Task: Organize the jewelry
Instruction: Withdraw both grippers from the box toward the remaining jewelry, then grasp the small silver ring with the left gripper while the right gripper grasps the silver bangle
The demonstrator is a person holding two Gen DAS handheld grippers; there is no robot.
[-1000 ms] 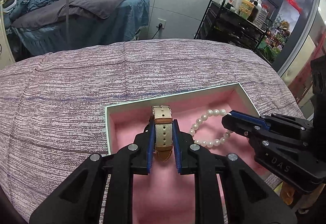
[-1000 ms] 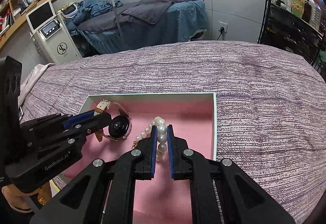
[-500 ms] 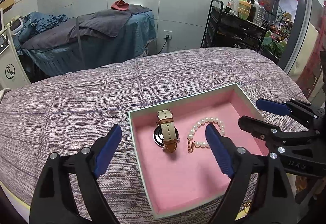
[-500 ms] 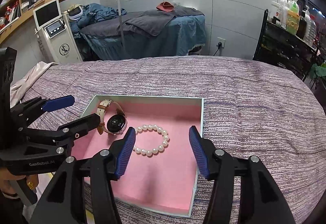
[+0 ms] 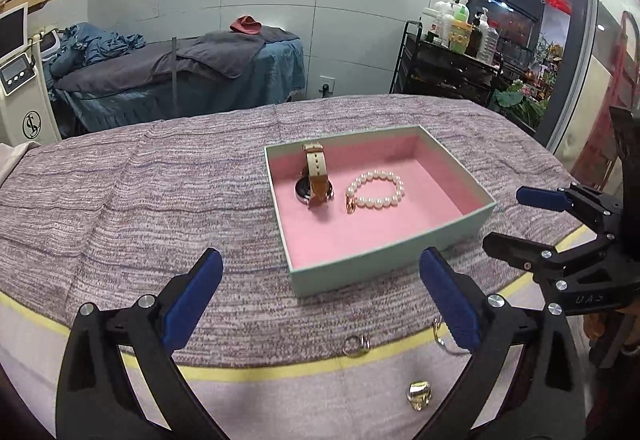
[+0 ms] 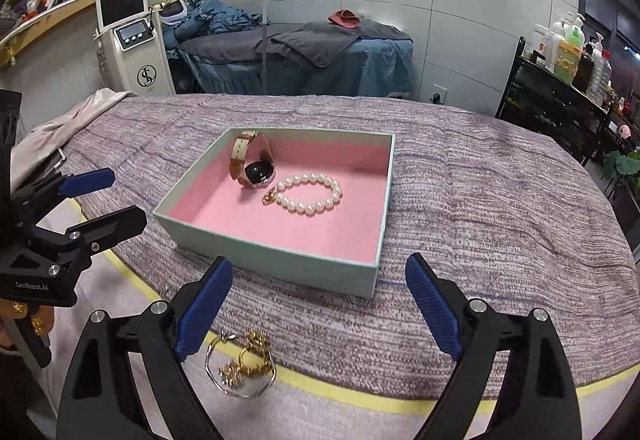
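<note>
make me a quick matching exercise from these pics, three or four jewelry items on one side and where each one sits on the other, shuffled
Items:
1. watch
2. pearl bracelet
3. small ring
4. gold chain pile with bangle

Places:
A. outside the box, on the cloth in front of it, seen between the left gripper's open fingers
B. inside the box, toward its back left corner
C. outside the box, on the cloth beside the right gripper's left finger
D. inside the box, just right of the watch, on the pink lining

Pairs: 1-B, 2-D, 3-A, 4-C
</note>
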